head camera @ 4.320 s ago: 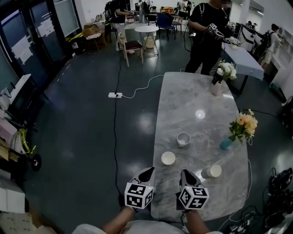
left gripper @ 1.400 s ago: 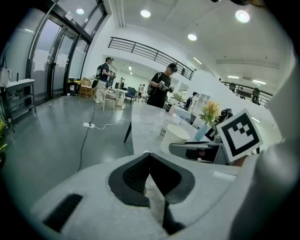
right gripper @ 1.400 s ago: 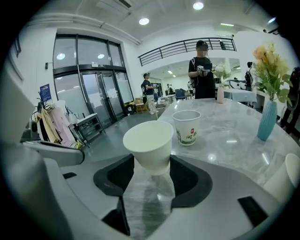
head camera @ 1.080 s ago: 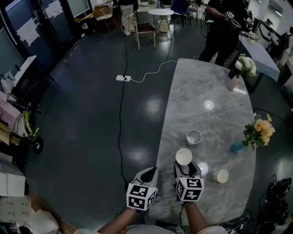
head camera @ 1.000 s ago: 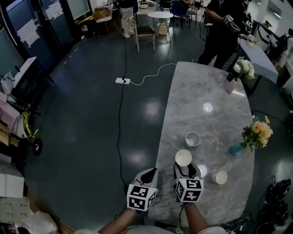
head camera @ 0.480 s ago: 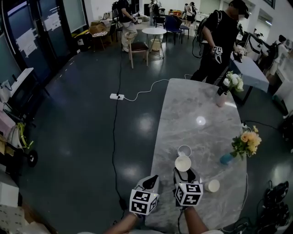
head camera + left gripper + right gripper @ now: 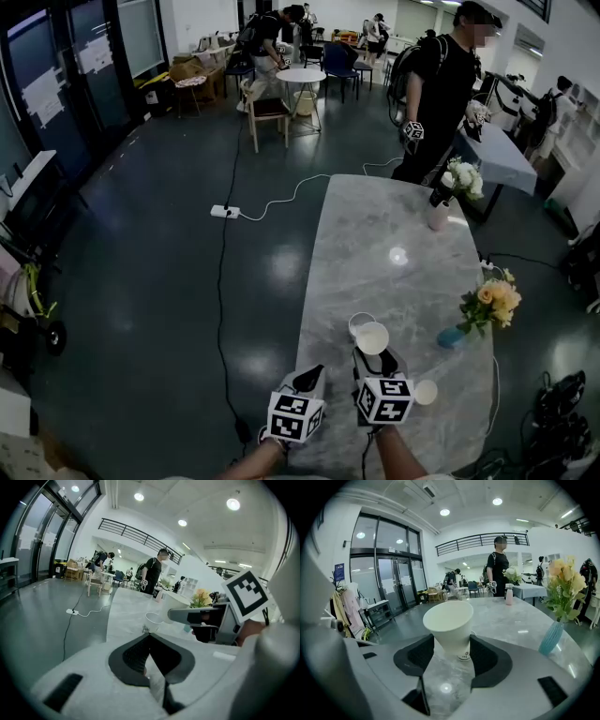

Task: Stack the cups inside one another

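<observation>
We see a white paper cup clamped between the jaws of the right gripper. The dark pads press its lower wall from both sides at a wide spread, and its mouth tips up and away. From the head view, the white paper cup sits just ahead of the right gripper and overlaps a second cup, which stands mouth-up on the grey marble surface. In the left gripper view the held one appears to ride higher than the second cup.

A third cup stands on its own just right of the right gripper's marker cube. The left gripper has its jaws closed tip to tip on nothing. It hangs at the near left edge of the surface.

A blue vase of yellow flowers stands near the right edge, well apart from the cups. A pale vase of white flowers marks the far end, and a person in black stands just beyond it. A power strip with a white cable lies on the dark floor to the left.
</observation>
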`<action>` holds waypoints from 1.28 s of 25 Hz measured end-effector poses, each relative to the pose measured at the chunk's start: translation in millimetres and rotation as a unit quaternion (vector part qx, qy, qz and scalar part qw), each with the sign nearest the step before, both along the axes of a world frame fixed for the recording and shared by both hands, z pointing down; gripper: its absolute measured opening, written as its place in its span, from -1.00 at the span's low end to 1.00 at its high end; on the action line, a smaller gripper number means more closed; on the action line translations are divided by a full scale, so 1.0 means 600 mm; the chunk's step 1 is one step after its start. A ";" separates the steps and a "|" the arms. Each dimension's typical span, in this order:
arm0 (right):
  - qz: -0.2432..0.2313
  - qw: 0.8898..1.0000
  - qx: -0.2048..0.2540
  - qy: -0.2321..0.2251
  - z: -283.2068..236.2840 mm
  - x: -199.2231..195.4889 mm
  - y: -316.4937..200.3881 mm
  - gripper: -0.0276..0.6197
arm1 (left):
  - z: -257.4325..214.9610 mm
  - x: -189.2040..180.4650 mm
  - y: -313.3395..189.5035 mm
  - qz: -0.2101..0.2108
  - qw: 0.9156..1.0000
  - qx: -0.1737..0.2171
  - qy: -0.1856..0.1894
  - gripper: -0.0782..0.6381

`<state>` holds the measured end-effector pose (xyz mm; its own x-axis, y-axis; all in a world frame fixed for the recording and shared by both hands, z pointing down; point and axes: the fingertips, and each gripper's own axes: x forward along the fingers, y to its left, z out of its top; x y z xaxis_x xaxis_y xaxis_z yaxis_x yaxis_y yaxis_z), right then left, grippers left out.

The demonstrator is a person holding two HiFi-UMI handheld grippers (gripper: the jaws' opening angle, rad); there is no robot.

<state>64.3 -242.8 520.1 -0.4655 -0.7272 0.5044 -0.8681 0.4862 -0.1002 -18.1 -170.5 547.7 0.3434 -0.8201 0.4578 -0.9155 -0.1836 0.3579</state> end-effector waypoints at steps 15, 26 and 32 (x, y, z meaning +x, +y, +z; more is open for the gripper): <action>-0.002 1.000 -0.006 -0.009 0.010 -0.022 -0.059 -0.25 | 0.027 0.008 -0.044 0.013 1.000 -0.022 0.003 -0.79; 0.001 1.000 -0.023 -0.011 0.042 -0.017 -0.081 -0.25 | 0.051 0.015 -0.067 0.019 0.999 -0.040 0.003 -0.79; -0.001 0.999 -0.030 -0.012 0.053 -0.021 -0.085 -0.25 | 0.062 0.011 -0.068 0.017 0.999 -0.050 0.002 -0.79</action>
<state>51.7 -294.0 552.0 -0.4798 -0.6946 0.5361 -0.8639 0.4808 -0.1501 -11.3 -211.1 585.1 0.3724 -0.7578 0.5358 -0.9079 -0.1777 0.3797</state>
